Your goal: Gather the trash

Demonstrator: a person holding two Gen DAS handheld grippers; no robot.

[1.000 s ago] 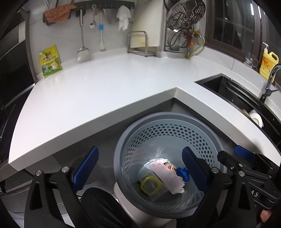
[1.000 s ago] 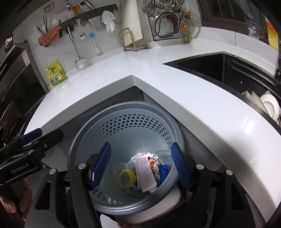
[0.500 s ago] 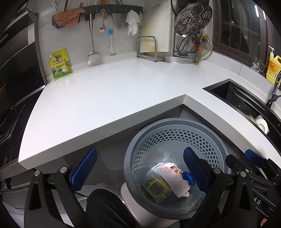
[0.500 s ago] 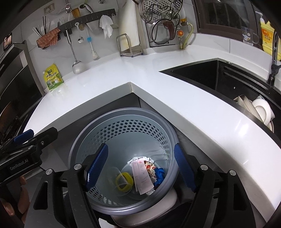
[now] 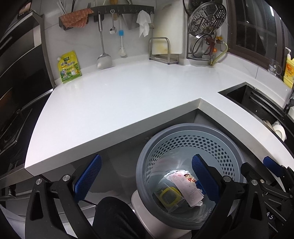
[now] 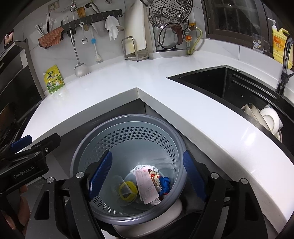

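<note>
A grey perforated trash basket [image 5: 189,139] [image 6: 128,128] stands on the floor in the inner corner of the white counter [image 5: 128,92] [image 6: 183,95]. Inside lie a pink paper slip [image 5: 185,189] [image 6: 146,185], a yellow-rimmed clear cup [image 5: 168,196] [image 6: 127,190], a blue scrap [image 6: 165,183] and crumpled wrappers. My left gripper [image 5: 145,176] is open and empty, above the basket's left side. My right gripper [image 6: 147,172] is open and empty, straddling the basket's opening. Each gripper shows at the edge of the other's view.
A yellow-green pouch [image 5: 69,67] [image 6: 53,79] leans on the back wall. Utensils hang on a rail [image 5: 110,11]. A cutting-board rack [image 5: 163,49] stands at the back. A black sink [image 6: 238,88] holds dishes [image 6: 268,119]. A yellow soap bottle [image 6: 280,42] stands behind it.
Both grippers have risen and pulled back from the basket, so the basket looks smaller and more of the counter shows. The trash in the basket has not moved.
</note>
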